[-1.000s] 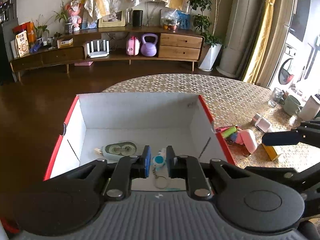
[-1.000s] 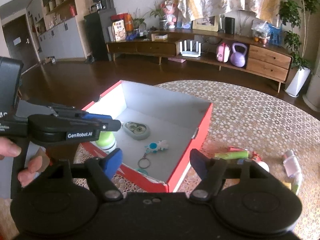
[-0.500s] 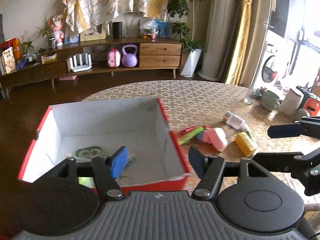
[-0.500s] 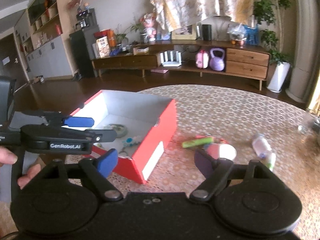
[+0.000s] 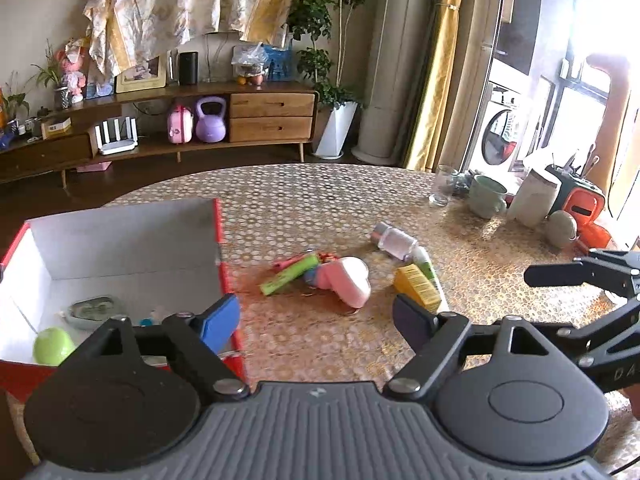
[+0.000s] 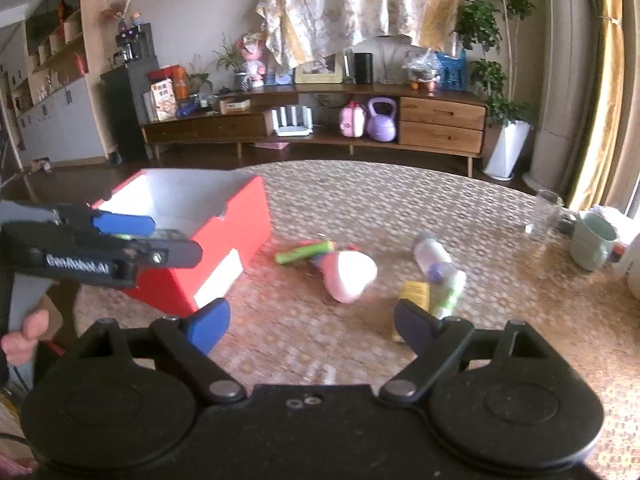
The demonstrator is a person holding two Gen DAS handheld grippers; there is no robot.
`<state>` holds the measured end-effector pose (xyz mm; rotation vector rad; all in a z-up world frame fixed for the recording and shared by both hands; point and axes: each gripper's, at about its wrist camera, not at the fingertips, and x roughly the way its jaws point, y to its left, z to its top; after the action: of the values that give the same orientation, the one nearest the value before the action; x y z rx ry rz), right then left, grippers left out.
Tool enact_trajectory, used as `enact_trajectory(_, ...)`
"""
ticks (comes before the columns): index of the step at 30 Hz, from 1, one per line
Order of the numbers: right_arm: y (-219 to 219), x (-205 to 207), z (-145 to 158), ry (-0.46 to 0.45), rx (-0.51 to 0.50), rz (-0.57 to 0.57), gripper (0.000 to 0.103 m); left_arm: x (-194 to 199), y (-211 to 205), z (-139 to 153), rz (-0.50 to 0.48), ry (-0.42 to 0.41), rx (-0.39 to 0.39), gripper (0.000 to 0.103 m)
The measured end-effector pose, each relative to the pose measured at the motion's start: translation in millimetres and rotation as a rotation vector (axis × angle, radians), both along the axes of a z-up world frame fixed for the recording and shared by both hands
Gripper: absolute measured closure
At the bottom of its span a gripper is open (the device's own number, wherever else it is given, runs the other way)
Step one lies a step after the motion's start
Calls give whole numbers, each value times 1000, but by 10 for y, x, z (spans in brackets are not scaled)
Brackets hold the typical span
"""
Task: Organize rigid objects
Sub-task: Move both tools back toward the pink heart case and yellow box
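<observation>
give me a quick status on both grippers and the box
Left gripper open, empty. Right gripper open, empty. Red box holds three items; pink case and others on table. Nothing blocking.

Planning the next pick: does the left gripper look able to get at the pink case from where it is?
Probably yes. The left gripper is open and empty, the pink case lies on the table just ahead of its fingers, and nothing stands between. The green marker beside it may get nudged.
</observation>
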<state>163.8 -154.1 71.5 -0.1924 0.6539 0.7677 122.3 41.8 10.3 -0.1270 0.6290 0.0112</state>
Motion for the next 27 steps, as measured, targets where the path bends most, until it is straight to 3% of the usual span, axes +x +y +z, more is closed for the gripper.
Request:
enact_trajectory(5, -199, 124, -118, -5, -18, -40, 14, 172, -191, -88, -13, 2, -9, 18)
enact_trajectory(9, -309, 271, -201, 6, -22, -66, 14, 301, -322, -170, -8, -19, -4, 2)
enact_trajectory(19, -347, 584, -436, -35, -75, -50, 14, 750, -484, -460, 62, 4, 47, 0)
enact_trajectory(27, -202, 842, -671, -29, -107, -6, 14, 1145, -437, -745, 96, 88, -4, 0)
